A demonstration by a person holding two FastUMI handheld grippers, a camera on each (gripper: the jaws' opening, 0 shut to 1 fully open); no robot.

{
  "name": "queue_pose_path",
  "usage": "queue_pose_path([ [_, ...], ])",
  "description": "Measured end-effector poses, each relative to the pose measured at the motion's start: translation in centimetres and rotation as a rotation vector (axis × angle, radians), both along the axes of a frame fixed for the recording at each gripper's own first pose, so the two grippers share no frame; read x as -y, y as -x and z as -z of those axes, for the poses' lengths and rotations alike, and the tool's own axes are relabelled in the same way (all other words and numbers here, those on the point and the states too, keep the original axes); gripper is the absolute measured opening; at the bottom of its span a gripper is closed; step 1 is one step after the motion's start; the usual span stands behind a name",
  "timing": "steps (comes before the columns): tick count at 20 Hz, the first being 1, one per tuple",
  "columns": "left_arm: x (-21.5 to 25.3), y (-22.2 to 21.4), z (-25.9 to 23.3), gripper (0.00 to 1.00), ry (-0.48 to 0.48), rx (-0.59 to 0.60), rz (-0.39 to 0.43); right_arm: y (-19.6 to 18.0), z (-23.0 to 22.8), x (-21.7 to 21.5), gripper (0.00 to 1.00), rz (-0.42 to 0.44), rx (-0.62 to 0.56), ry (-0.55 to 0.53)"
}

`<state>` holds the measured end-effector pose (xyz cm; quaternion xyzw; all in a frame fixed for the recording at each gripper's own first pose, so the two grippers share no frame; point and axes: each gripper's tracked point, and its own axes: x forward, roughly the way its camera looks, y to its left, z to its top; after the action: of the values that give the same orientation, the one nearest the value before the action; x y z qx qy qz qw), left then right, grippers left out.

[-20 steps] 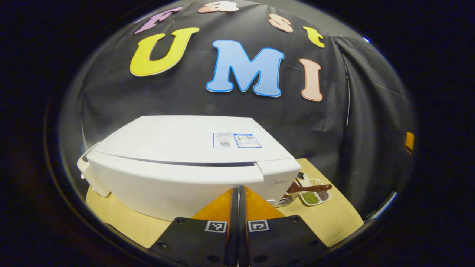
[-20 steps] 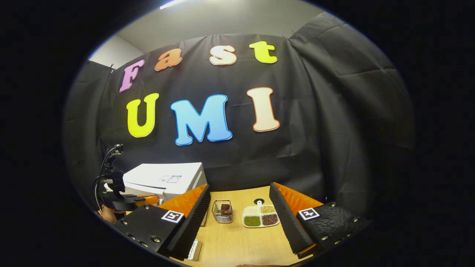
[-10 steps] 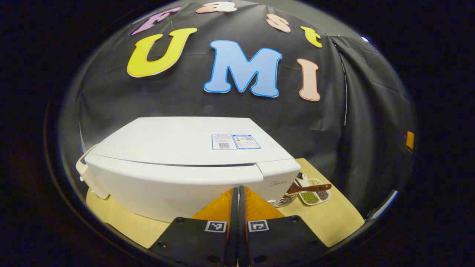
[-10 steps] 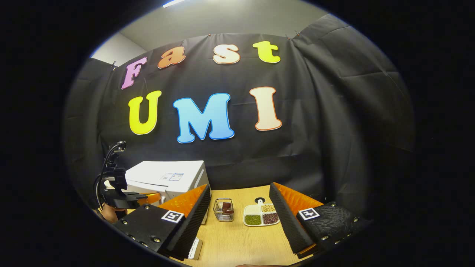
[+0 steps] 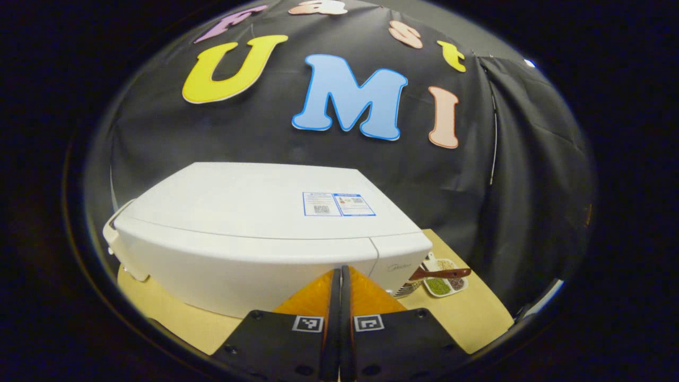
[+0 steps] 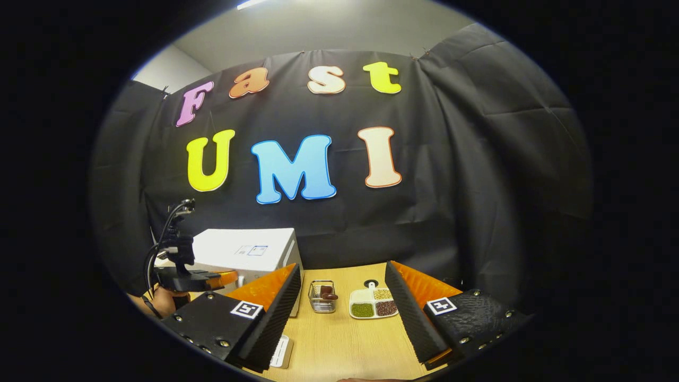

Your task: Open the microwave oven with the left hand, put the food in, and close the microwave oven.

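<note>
While the left gripper [image 5: 339, 273], its fingers pressed together on nothing, points at the front of the microwave oven [image 5: 265, 233], the door reads as shut, its seam running along the top front edge. The oven stands directly ahead of and just beyond those fingertips, its long axis lying across the gripper's line; whether they touch it cannot be told. The right gripper [image 6: 342, 297], fingers spread wide and empty, faces the food basket [image 6: 322, 297] on the table [image 6: 339, 345], beside a divided dish [image 6: 374, 305]. The left gripper is judged nearer the oven, so the opening move falls to it.
</note>
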<state>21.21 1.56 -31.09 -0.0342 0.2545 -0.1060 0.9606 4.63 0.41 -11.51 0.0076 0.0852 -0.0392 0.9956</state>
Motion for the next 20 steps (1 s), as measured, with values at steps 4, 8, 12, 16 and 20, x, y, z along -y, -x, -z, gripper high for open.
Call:
queue_pose_path([
  [4, -1.4, 1.5, -5.0, 0.07, -0.009, 0.096, -0.013, 0.2, -0.8, -1.6, 0.96, -0.023, 0.015, 0.002],
  [8, -5.6, 5.9, -14.0, 0.07, -0.06, 0.267, -0.044, -0.4, -3.6, -4.2, 0.96, -0.056, 0.059, 0.0],
  [12, -12.2, 10.7, -24.1, 0.06, -0.117, 0.424, -0.139, -0.8, -7.3, -6.6, 0.96, -0.081, 0.1, 0.007],
  [16, -15.6, 14.3, -31.2, 0.66, -0.122, 0.503, -0.181, -0.4, -9.9, -9.0, 0.96, -0.101, 0.113, 0.023],
  [20, -16.7, 17.1, -32.8, 0.96, -0.087, 0.544, -0.166, 0.7, -11.0, -11.0, 0.96, -0.09, 0.137, 0.025],
])
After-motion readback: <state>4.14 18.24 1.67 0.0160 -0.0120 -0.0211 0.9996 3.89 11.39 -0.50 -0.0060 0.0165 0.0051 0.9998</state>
